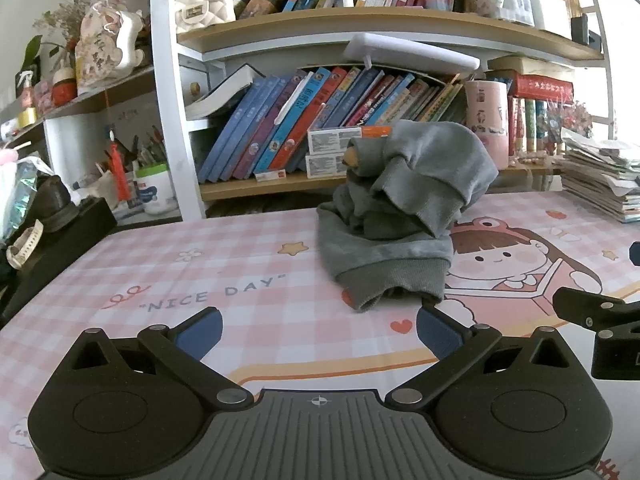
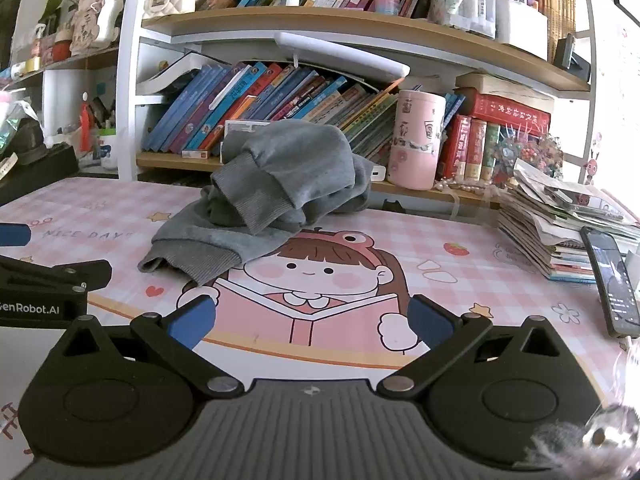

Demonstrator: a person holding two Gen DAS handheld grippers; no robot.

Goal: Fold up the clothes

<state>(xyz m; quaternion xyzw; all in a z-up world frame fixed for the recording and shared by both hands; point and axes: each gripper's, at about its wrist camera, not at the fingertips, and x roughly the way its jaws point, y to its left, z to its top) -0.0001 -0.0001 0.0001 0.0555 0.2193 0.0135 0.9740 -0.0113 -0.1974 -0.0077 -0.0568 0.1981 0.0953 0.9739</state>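
Two claws hover low over a pink checked desk mat point(image 1: 200, 264) printed with a cartoon girl. Ahead of both, backed by a bookshelf point(image 2: 360, 24), lies a crumpled grey sweatshirt point(image 1: 400, 216), bunched in a heap with a ribbed cuff flopped on top and its hem nearest the left gripper point(image 1: 319, 334), whose blue pads stand spread and empty. The right gripper point(image 2: 310, 322) is likewise released, grasping nothing. Right of it, a phone point(image 2: 612, 280) leans against stacked magazines.

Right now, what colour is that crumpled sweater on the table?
Grey all over, the sweater has ribbed cuffs and hem in the same grey. The right wrist view shows it best.
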